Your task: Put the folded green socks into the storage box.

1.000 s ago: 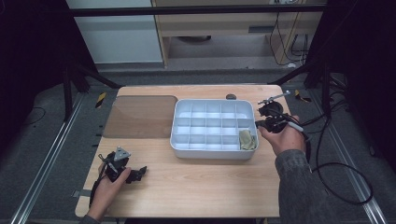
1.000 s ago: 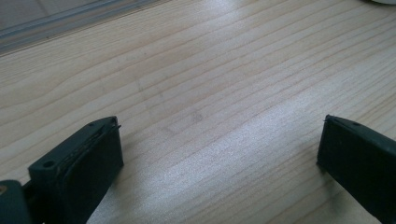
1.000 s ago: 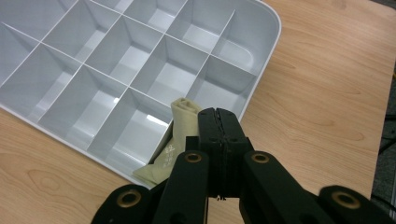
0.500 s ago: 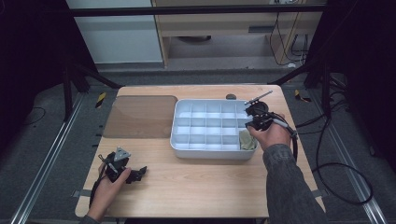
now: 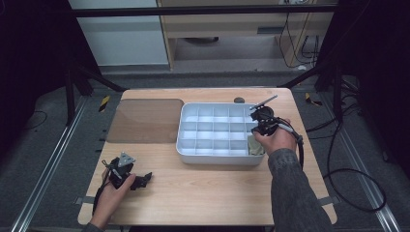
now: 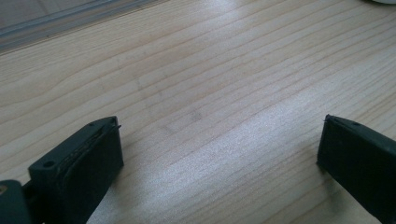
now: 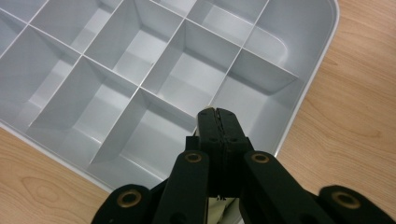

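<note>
A pale grey tray [image 5: 183, 145] with several compartments stands in the middle of the wooden table [image 5: 217, 193]. A small greenish object [image 5: 255, 145] lies in its near right compartment. My right gripper [image 5: 261, 117] hovers over the tray's right end, just beyond that object. In the right gripper view its jaws [image 7: 217, 116] are pressed together with nothing between them, above bare compartments of the tray [image 7: 322, 60]. My left gripper [image 5: 144, 180] rests low at the table's near left. Its jaws [image 6: 219, 140] stand wide open over bare wood.
A brown translucent mat [image 5: 145, 120] lies at the table's far left beside the tray. A small dark round thing [image 5: 239, 100] sits behind the tray. Cables [image 5: 338, 169] trail off the right edge. Metal rails [image 5: 53, 164] run along the floor at left.
My right hand has moved left and a little down, from beside the tray's right rim to over its right-hand compartments. The left hand has kept still.
</note>
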